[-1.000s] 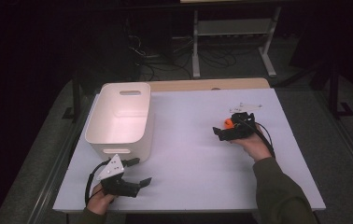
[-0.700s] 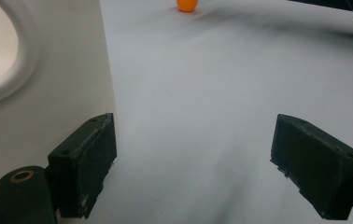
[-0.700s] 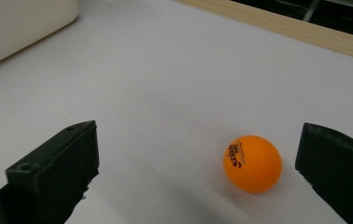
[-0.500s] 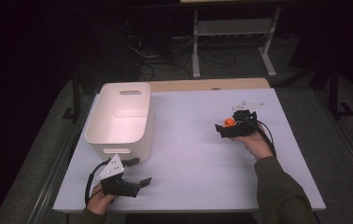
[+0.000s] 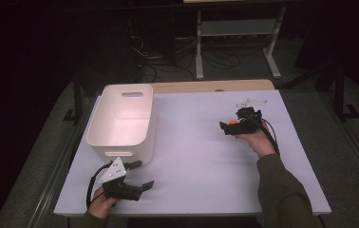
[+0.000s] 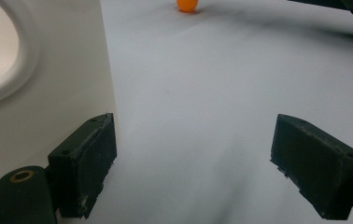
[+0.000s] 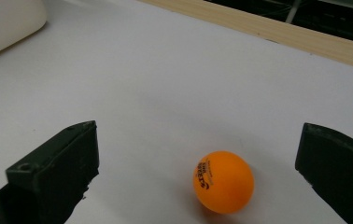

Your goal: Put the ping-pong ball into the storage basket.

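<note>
Right hand-held gripper (image 7: 198, 172) sits low over the desk (image 5: 192, 156), jaws spread wide — and the orange ping-pong ball (image 7: 223, 181) rests on the desk between them, nearer the right-hand jaw, touching neither. Printed lettering faces the camera. From the high view, that right hand-held gripper (image 5: 229, 127) has crept a little further left across the desk than a second ago, and the ball (image 5: 233, 122) now shows as just an orange speck tucked at its tips. My read: the approach is nearly finished, the ball is bracketed, and the closing squeeze comes next — gently, because a light round ball like that could skate away if one jaw touches first.

Down at the near edge, the left hand-held gripper (image 5: 137, 176) has not budged over that second; it rests on the desk with jaws apart and nothing between them. Just to its left stands the wall of the white plastic bin (image 6: 48, 93), and far ahead of it the ball (image 6: 187, 4) shows as a small orange dot.

Beyond both, the bin (image 5: 123, 118) sits open and looks empty — a likely destination.
</note>
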Demonstrator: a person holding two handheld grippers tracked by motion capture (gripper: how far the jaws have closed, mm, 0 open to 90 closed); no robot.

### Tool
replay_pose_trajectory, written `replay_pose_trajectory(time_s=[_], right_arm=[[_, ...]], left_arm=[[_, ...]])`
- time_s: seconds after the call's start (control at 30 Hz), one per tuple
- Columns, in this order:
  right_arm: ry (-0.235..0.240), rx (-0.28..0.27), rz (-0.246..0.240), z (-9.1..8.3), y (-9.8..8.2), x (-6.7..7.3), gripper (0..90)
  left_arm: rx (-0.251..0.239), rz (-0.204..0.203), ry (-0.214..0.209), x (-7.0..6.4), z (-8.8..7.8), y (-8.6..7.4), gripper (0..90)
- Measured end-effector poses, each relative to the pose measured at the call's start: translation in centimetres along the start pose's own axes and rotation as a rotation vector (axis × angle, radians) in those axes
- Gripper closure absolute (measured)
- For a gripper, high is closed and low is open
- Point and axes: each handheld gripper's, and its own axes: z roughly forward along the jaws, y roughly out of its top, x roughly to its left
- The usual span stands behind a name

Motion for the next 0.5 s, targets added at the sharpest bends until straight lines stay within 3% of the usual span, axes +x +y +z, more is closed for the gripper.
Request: replay_pose_trajectory(time_s=[0.5], right_arm=[[-0.024,0.018,-0.002,1.06,-0.50,-0.57,0.0]], left_arm=[[-0.003,-0.001,-0.001,0.00,0.00,-0.01,14.1]])
